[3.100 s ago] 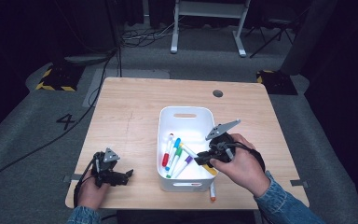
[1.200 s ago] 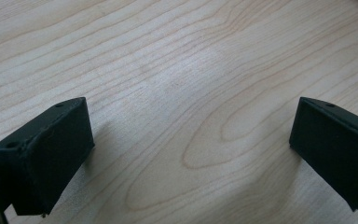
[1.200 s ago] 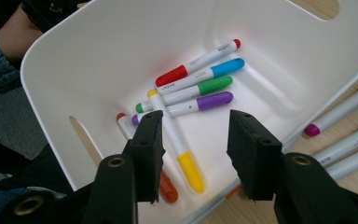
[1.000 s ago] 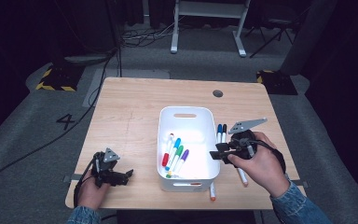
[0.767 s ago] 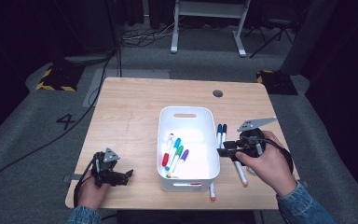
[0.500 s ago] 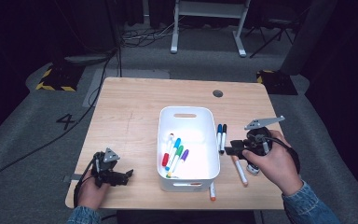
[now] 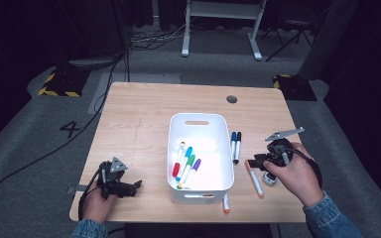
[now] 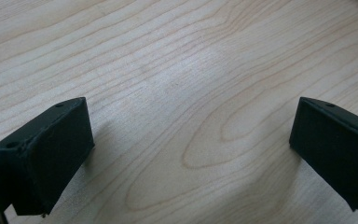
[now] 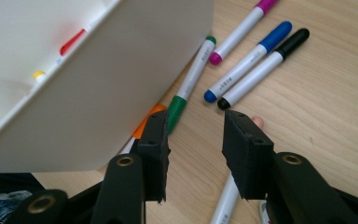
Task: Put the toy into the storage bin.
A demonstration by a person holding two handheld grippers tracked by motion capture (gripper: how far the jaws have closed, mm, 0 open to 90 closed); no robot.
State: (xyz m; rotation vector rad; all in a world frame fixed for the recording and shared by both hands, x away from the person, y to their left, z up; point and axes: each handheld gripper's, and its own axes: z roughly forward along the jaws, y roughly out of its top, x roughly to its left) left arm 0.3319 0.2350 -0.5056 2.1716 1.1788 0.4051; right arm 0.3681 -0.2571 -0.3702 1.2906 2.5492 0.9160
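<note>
A white bin [image 7: 199, 120] in the middle of the table holds several coloured markers [image 7: 187, 162]. To its right lie a blue marker [image 7: 233, 144] and a black marker [image 7: 238, 145], with a salmon-capped white marker [image 7: 255, 182] nearer the front. My right gripper [image 7: 252, 162] hovers low over that marker. Its jaws have just been closing and still stand apart over bare wood, open [image 9: 193, 154], with the marker's cap [image 9: 258, 122] peeking from under the right jaw. Green [image 9: 193, 77], magenta [image 9: 240, 30], blue [image 9: 249, 60] and black [image 9: 265, 65] markers lie ahead. My left gripper [image 7: 135, 185] rests open at the front left.
An orange marker [image 7: 225, 203] lies at the bin's front right corner, also against the bin wall [image 9: 98, 84] in the right gripper view. The left gripper [image 8: 191, 154] faces bare wood. A round cable hole [image 7: 231, 99] sits near the far edge. Dark floor surrounds the table.
My right gripper has left the bin, moved right and come down over the markers on the table. The left gripper has kept still.
</note>
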